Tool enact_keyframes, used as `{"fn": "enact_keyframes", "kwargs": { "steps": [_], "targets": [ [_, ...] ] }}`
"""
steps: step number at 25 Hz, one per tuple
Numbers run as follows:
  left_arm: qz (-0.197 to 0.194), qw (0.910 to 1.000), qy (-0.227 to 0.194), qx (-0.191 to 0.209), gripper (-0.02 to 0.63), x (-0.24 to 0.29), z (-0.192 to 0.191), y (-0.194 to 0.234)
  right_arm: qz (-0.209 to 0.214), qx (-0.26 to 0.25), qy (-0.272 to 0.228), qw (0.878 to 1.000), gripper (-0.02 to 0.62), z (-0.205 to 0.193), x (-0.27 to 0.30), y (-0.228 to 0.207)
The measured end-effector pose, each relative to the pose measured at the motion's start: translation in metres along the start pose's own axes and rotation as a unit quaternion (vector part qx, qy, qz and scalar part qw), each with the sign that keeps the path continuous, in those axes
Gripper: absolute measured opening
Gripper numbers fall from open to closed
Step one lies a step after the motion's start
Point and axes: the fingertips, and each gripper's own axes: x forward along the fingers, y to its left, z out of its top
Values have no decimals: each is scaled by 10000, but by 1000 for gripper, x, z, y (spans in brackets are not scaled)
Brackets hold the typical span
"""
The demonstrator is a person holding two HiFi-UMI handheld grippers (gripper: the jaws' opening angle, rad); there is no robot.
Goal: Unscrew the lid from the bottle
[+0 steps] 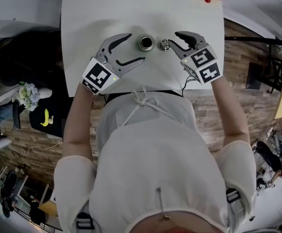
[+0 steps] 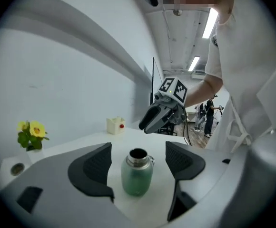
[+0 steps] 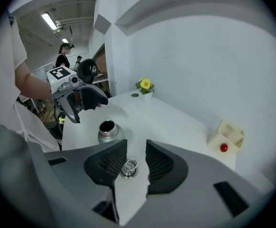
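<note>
- The green bottle (image 2: 137, 172) is seen upright and uncapped on the white table (image 1: 112, 8), between the widely spread jaws of the left gripper (image 1: 135, 46), touched by neither pad
- The metal lid (image 3: 128, 167) is set beside it, between the narrowly parted jaws of the right gripper (image 3: 137, 158), not clamped

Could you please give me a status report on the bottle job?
Left tool open, straddling the bottle, not touching it. Right tool open, lid on the table between its jaws. Bottle upright, mouth uncapped. No obstruction nearby.
</note>
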Motion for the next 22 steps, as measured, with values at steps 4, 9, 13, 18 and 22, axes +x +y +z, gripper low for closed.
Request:
{"fn": "enact_keyframes", "kwargs": {
  "steps": [4,9,13,18,22],
  "targets": [
    [582,9971,-487,22,365,-25,46,6,-678,27,-829,9942,41,32,-33,-9],
    [1508,9853,-805,-29,144,-57,91,15,-1181,66,-1853,9755,9,66,-82,-13],
    [2001,9733,-1112,178,83,-80,120,17,-1394,30,-2578,9561,9,84,-112,-7],
    [2475,9597,-1319,181,28,-98,132,13,-1558,31,-3236,9333,8,93,-142,6],
    [2662,9559,-1243,41,18,-102,126,8,-1698,19,-3480,9220,8,88,-155,12]
  ]
}}
